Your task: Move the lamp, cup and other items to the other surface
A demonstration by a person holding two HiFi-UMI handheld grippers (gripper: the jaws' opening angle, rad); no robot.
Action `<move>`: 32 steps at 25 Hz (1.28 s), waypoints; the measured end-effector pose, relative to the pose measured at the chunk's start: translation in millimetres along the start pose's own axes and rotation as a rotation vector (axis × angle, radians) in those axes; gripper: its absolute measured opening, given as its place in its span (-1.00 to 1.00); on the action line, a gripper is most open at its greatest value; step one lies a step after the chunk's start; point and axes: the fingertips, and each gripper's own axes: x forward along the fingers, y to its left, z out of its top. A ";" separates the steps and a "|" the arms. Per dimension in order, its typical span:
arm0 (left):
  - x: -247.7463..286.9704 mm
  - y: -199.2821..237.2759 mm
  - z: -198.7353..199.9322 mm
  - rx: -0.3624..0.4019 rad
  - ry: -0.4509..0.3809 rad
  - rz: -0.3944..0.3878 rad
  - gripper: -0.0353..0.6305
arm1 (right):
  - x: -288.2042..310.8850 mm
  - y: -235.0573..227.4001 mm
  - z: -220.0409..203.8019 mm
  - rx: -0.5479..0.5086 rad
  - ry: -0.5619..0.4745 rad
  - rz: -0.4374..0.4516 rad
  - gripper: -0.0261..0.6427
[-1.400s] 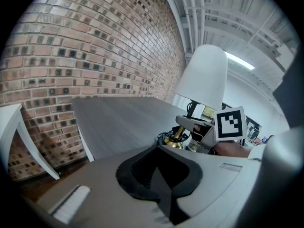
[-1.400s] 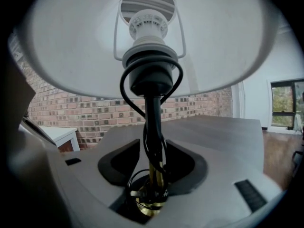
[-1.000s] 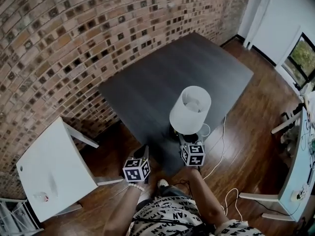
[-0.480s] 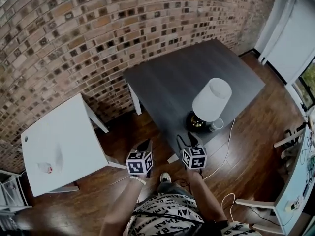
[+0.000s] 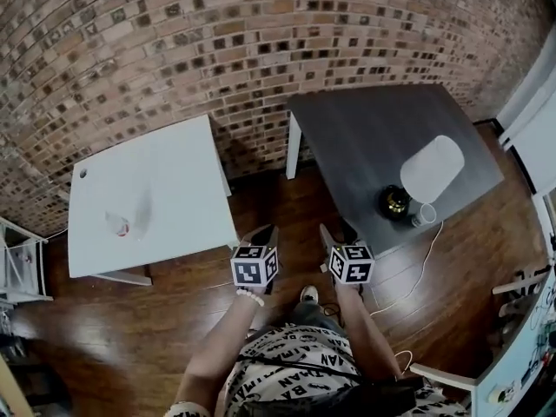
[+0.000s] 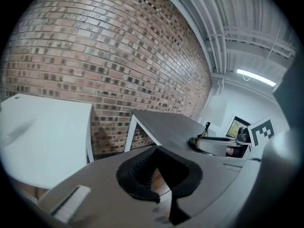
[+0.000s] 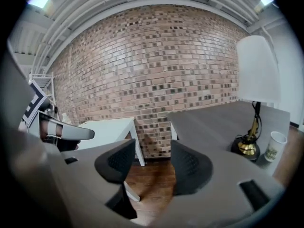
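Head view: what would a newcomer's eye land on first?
The brick wall fills the top. Below it stand a dark table at right, carrying a white-shaded lamp and a cup, and a white table at left. Near the bottom, the left gripper and right gripper, each bearing a marker cube, hang empty over the wood floor.

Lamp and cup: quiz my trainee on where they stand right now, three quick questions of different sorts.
1. True or false: the right gripper holds the cup.
2. The lamp: A stands upright on the dark table; B lies tipped over on it; C is held aloft.
3. Fill in: the cup stands beside the lamp's ____.
Key: 1 false, its jaws stand apart, empty; 2 A; 3 base.
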 end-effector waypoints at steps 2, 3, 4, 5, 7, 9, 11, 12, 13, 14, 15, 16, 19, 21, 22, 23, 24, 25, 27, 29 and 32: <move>-19.4 17.4 -2.3 -0.011 -0.011 0.026 -0.88 | 5.6 27.5 2.9 -0.018 -0.002 0.039 -0.19; -29.3 26.2 -3.1 -0.015 -0.018 0.040 -0.88 | 8.3 41.3 4.5 -0.027 -0.003 0.059 -0.19; -39.1 34.9 -3.3 -0.021 -0.027 0.053 -0.88 | 11.0 54.9 6.1 -0.036 -0.003 0.079 -0.19; -48.7 43.6 -3.3 -0.029 -0.037 0.066 -0.88 | 13.7 68.7 7.7 -0.044 0.000 0.102 -0.19; -68.5 61.8 -4.6 -0.055 -0.056 0.094 -0.88 | 19.4 98.8 8.8 -0.052 0.015 0.165 -0.19; -89.9 79.8 -8.8 -0.080 -0.073 0.128 -0.88 | 23.8 131.5 8.2 -0.059 0.033 0.233 -0.19; -111.4 96.1 -13.4 -0.108 -0.095 0.160 -0.88 | 26.3 161.7 8.4 -0.082 0.038 0.280 -0.19; -122.3 103.6 -15.8 -0.121 -0.106 0.176 -0.88 | 27.1 175.8 8.7 -0.089 0.037 0.299 -0.19; -133.5 110.7 -18.8 -0.133 -0.115 0.194 -0.88 | 27.5 189.9 8.6 -0.088 0.038 0.321 -0.19; -144.9 117.4 -22.5 -0.143 -0.122 0.212 -0.88 | 27.4 204.1 7.9 -0.076 0.041 0.346 -0.18; -156.4 123.7 -26.8 -0.152 -0.127 0.228 -0.88 | 27.1 218.6 6.9 -0.058 0.046 0.375 -0.01; -168.1 129.8 -31.5 -0.162 -0.131 0.245 -0.88 | 26.5 233.4 5.6 -0.042 0.051 0.405 0.07; -202.7 149.4 -46.5 -0.197 -0.142 0.293 -0.88 | 27.0 280.5 -0.7 -0.052 0.075 0.492 0.25; -225.3 164.1 -58.4 -0.227 -0.150 0.331 -0.88 | 27.4 312.7 -5.6 -0.092 0.089 0.544 0.33; -236.5 171.2 -64.7 -0.243 -0.154 0.351 -0.88 | 27.0 328.1 -7.6 -0.115 0.092 0.568 0.33; -247.2 178.3 -70.0 -0.260 -0.160 0.373 -0.88 | 27.0 342.9 -8.5 -0.140 0.093 0.592 0.33; -257.2 185.8 -73.9 -0.276 -0.169 0.397 -0.88 | 28.3 357.3 -8.6 -0.169 0.094 0.615 0.33; -266.9 193.6 -76.3 -0.292 -0.180 0.423 -0.88 | 31.0 371.7 -7.9 -0.198 0.095 0.640 0.33; -285.7 209.1 -77.8 -0.316 -0.206 0.473 -0.88 | 39.5 400.2 -4.8 -0.254 0.094 0.685 0.32; -303.8 223.3 -75.7 -0.321 -0.234 0.521 -0.88 | 50.0 429.0 1.0 -0.297 0.086 0.730 0.32; -328.2 247.3 -70.6 -0.316 -0.265 0.594 -0.88 | 67.4 472.6 12.7 -0.350 0.060 0.793 0.31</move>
